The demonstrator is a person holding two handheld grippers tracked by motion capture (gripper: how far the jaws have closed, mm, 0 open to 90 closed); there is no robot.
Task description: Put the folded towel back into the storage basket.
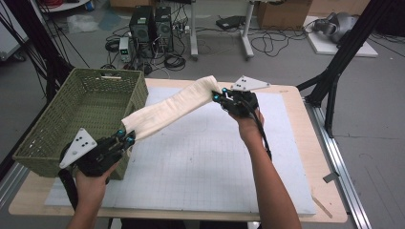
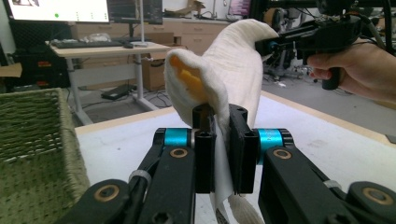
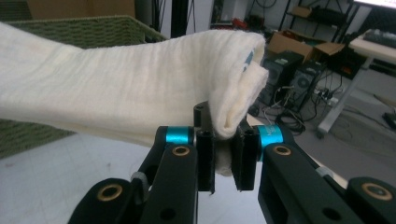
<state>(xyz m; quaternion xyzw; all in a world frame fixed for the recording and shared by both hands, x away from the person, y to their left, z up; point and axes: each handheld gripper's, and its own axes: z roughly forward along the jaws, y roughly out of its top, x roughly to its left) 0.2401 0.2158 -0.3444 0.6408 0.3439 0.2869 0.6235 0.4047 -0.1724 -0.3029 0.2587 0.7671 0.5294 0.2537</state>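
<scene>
A cream folded towel (image 1: pixel 167 107) hangs stretched in the air above the white gridded mat (image 1: pixel 200 162), running from near left to far right. My left gripper (image 1: pixel 125 137) is shut on its near end beside the basket; the cloth (image 2: pixel 224 79) rises between its jaws. My right gripper (image 1: pixel 220 98) is shut on the far end, where the folded cloth (image 3: pixel 140 93) bulges over its jaws. In the left gripper view the right gripper (image 2: pixel 275 45) shows at the upper right in a hand.
A green woven basket (image 1: pixel 71 138) stands on the table's left side, close to my left gripper. The wooden table edge (image 1: pixel 305 143) runs along the right. Computer towers (image 1: pixel 152 26) and cables lie on the floor beyond.
</scene>
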